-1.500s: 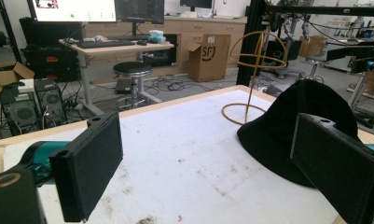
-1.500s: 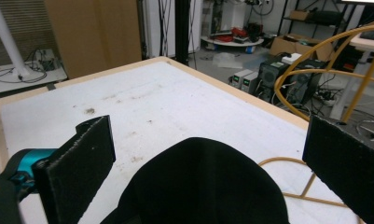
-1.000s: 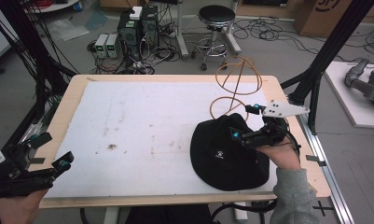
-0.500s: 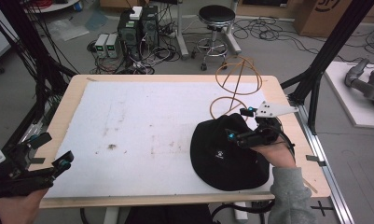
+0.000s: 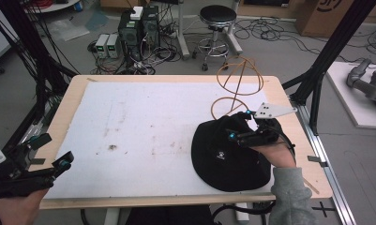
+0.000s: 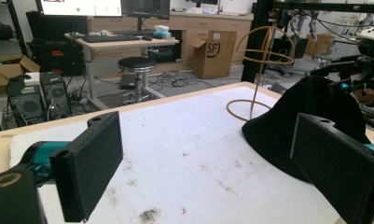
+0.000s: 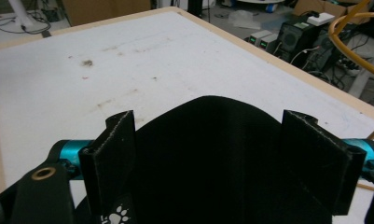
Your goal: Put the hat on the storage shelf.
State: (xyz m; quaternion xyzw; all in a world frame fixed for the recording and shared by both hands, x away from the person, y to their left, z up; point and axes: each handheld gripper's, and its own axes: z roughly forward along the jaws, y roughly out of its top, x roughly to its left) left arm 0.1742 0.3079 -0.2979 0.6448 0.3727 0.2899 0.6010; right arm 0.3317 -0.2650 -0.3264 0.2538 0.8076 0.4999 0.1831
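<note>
Covering most of the wooden desk [image 5: 75, 98], a stained white mat [image 5: 148, 126] is seen, with cables, computer towers [image 5: 139, 26] and a stool [image 5: 217, 16] on the floor behind. A cardboard box [image 6: 217, 52] is marked "SF". A black cap [image 5: 228, 157] bearing a white paw print lies at the desk's right, beside a wire stand [image 5: 239, 82]. The right gripper [image 5: 239, 126] is spread over the cap; the left gripper [image 5: 52, 152], spread too, is held at the near-left corner.
</note>
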